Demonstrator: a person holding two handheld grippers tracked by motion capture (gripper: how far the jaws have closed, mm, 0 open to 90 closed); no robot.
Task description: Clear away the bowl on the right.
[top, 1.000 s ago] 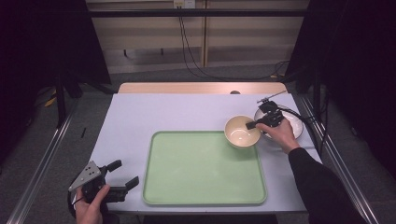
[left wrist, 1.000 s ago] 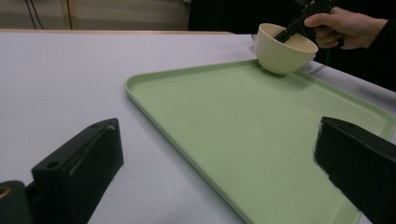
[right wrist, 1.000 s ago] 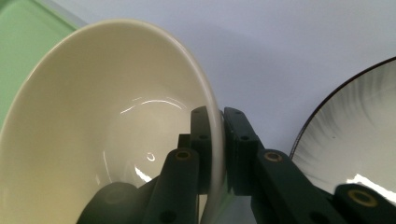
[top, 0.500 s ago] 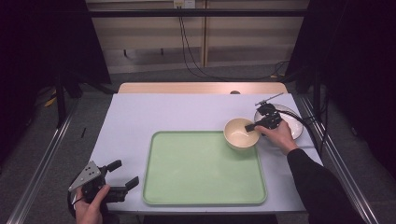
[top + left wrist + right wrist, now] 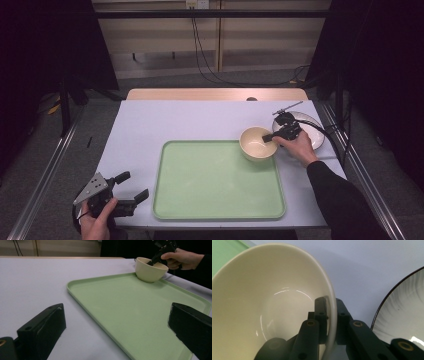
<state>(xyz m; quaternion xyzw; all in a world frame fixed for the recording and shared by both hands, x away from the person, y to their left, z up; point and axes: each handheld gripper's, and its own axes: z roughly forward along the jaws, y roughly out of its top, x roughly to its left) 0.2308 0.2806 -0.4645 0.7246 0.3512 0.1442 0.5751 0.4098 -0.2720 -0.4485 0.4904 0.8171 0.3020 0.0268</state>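
Note:
A cream bowl (image 5: pixel 256 143) sits at the far right corner of the green tray (image 5: pixel 215 185), partly over its rim. My right gripper (image 5: pixel 270 136) is shut on the bowl's wall (image 5: pixel 332 315), one jaw inside and one outside. The bowl (image 5: pixel 150 270) and the right gripper (image 5: pixel 153 261) also appear far off in the left gripper view. My left gripper (image 5: pixel 131 187) rests near the table's front left corner, open and empty, its jaws wide apart and pointing toward the tray (image 5: pixel 140 312).
A white plate with a dark rim (image 5: pixel 315 131) lies on the table just right of the bowl, close behind the right hand; its edge (image 5: pixel 402 315) is beside the right gripper. The pale table (image 5: pixel 165 125) stretches left of the tray.
The bowl and my right gripper have shifted slightly left and toward the tray's corner. The left gripper has stayed still.

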